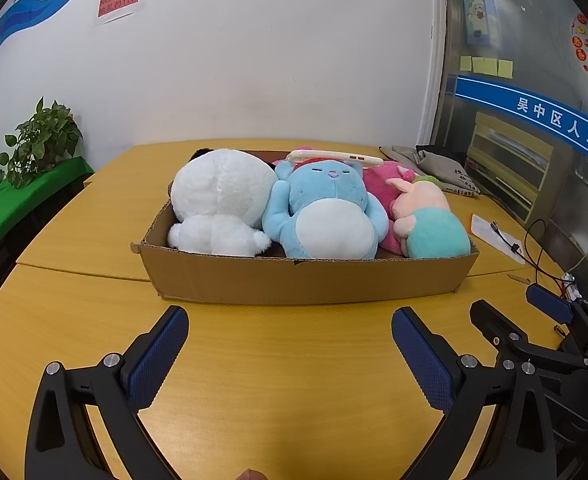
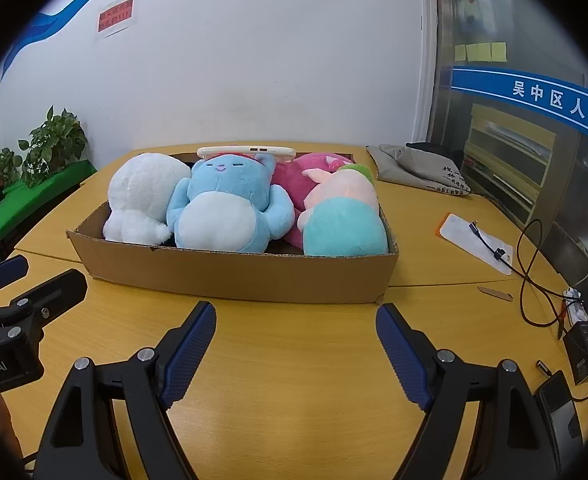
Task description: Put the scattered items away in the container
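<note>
A shallow cardboard box [image 1: 305,280] [image 2: 238,276] sits on the yellow table, packed with plush toys: a white one [image 1: 222,200] [image 2: 142,196], a blue one [image 1: 325,208] [image 2: 226,208], a pink one [image 1: 381,180] [image 2: 294,176] and a pastel pig [image 1: 429,224] [image 2: 341,216]. A white phone [image 1: 335,157] [image 2: 246,152] lies across the blue toy's head. My left gripper [image 1: 290,320] stands open just in front of the box, nothing between its fingers. My right gripper [image 2: 295,316] is also open and empty before the box's near wall.
A grey cloth bag [image 2: 417,170] lies at the table's back right. A white pouch with a cable [image 2: 475,244], black cords [image 2: 533,264] and small black devices [image 2: 585,352] occupy the right edge. Potted plants [image 1: 42,140] stand on a green shelf at left.
</note>
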The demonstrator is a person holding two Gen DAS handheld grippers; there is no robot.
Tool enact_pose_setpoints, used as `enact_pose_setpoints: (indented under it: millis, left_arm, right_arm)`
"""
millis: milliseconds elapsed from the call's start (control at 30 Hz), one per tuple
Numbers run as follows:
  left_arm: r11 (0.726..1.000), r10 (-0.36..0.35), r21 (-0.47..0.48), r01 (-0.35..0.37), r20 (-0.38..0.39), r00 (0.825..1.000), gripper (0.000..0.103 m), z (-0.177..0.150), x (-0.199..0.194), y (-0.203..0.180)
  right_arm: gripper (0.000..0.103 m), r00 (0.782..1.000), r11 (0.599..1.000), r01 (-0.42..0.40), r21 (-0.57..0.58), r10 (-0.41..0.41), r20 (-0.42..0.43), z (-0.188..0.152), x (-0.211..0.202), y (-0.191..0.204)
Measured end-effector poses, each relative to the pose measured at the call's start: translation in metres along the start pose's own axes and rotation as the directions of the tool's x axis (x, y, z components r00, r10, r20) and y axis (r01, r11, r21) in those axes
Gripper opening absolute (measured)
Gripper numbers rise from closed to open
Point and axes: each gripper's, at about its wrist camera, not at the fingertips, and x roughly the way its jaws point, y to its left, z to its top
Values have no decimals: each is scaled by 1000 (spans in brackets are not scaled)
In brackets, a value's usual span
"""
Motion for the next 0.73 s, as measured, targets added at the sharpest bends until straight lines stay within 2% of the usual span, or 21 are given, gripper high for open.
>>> enact_pose_setpoints:
  millis: [233, 567, 733]
  left_arm:
    - [999, -36, -3, 36, -25, 999, 103, -4, 4, -3]
    - [1000, -22, -5, 22, -11, 1000, 103, -5, 1, -1]
    - [998, 55, -4, -55, 20, 998, 103, -5, -4, -2]
  right_arm:
    - [82, 1000, 1000, 0, -3, 0, -5, -2, 1, 0]
    - [82, 1000, 1000, 2, -3, -2, -7, -3, 3, 1]
    - [82, 1000, 1000, 1, -9, -1, -8, -3, 4, 4]
